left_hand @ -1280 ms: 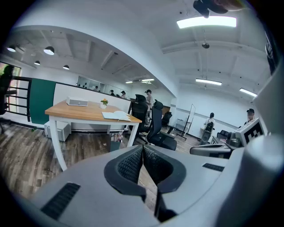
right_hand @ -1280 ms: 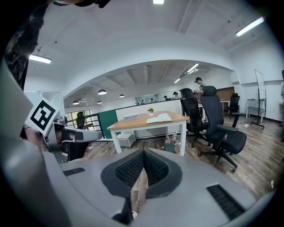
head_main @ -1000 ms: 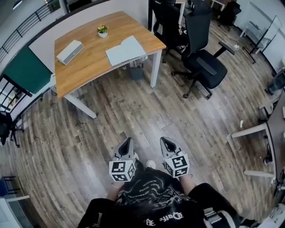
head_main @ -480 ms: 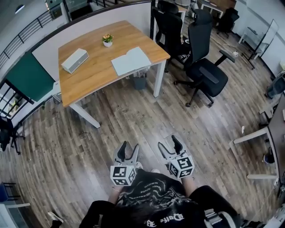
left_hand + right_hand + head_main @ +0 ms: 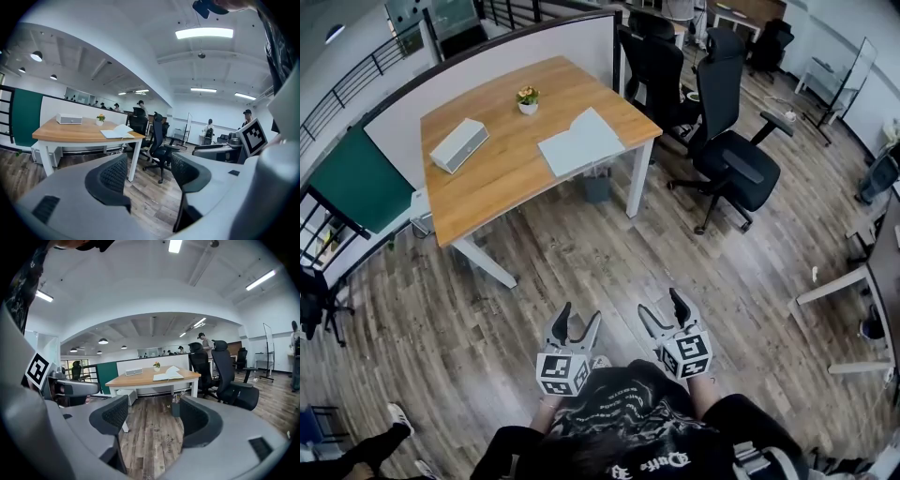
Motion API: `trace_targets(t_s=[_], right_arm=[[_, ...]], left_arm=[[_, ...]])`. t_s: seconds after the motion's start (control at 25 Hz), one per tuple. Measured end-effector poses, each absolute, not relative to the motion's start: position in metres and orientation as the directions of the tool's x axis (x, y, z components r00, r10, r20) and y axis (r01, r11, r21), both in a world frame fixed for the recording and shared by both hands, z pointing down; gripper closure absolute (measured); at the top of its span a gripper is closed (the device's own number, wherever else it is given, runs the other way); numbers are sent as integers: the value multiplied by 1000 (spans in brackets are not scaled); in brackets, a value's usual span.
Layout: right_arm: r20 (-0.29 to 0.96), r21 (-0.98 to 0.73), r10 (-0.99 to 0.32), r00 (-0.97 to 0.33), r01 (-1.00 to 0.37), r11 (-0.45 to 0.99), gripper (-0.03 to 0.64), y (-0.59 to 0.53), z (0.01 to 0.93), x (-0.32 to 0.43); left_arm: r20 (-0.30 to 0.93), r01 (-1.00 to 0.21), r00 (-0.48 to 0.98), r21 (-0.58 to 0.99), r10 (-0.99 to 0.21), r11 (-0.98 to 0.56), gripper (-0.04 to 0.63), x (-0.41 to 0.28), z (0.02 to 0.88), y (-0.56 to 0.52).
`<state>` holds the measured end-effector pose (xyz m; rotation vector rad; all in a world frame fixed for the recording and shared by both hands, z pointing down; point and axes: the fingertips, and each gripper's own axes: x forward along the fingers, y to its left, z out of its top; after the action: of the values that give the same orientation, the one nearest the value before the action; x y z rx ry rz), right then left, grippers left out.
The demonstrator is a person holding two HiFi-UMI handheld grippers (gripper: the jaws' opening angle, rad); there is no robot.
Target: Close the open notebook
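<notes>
An office with plank flooring: at the head view's upper left, the open notebook (image 5: 581,142) lies on a wooden desk (image 5: 487,192), near a small pot (image 5: 528,101) holding flowers. Your left gripper (image 5: 579,315) and right gripper (image 5: 662,305), bottom centre, are opening with nothing between their jaws. Only the gripper views show people (image 5: 209,129) standing far off.

Wood-plank floor (image 5: 581,253), black office chairs (image 5: 727,159)
</notes>
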<state>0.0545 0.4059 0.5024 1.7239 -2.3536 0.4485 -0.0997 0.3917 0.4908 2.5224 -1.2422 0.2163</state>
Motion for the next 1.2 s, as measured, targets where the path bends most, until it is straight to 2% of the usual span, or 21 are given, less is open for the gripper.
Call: trace_targets(t_s=[0.48,1.2], right_arm=[[338,-173,-897,-284,-956,238,304,374,521,69],[374,-145,-780,-501,-863,485,318,182,534,116]], left_arm=[[274,-791,611,245,-742,-561,304,-92,500,354],[308,-881,468,236,-828,-410,304,-18,510,190]])
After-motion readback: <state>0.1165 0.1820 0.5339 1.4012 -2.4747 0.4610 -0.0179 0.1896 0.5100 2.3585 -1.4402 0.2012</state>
